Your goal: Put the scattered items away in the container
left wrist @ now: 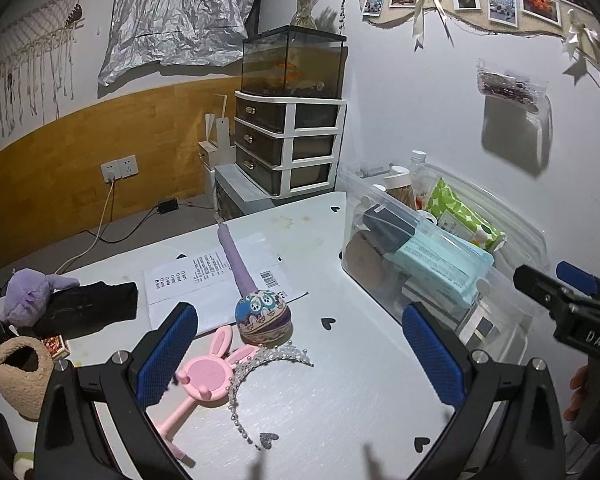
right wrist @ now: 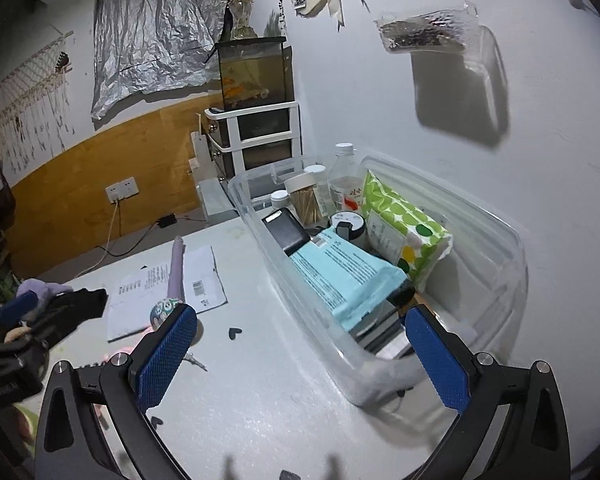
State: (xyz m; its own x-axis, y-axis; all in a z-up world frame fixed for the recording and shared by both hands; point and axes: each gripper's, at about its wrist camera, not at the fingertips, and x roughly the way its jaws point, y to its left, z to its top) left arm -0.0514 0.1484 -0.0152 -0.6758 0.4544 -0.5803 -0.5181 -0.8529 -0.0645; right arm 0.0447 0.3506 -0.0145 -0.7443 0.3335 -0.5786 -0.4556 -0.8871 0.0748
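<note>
Both tongs (left wrist: 300, 354) (right wrist: 302, 354) agape, bare table (left wrist: 340, 392) beneath

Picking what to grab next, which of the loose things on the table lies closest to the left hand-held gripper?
The pink bunny mirror, partly behind its left finger; the others lie farther.

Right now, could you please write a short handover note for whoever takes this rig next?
Left gripper: open, empty, above the pink bunny-eared plastic mirror and pearl-beaded tiara.
Right gripper: open, empty, at the near corner of the clear plastic storage bin.
Done: bin already holds a pale blue packet, green-spotted tissue pack and bottles.
Left on the white table: mirror, tiara, purple-handled ball-headed mallet, white printed paper, black cloth, purple plush toy.
</note>
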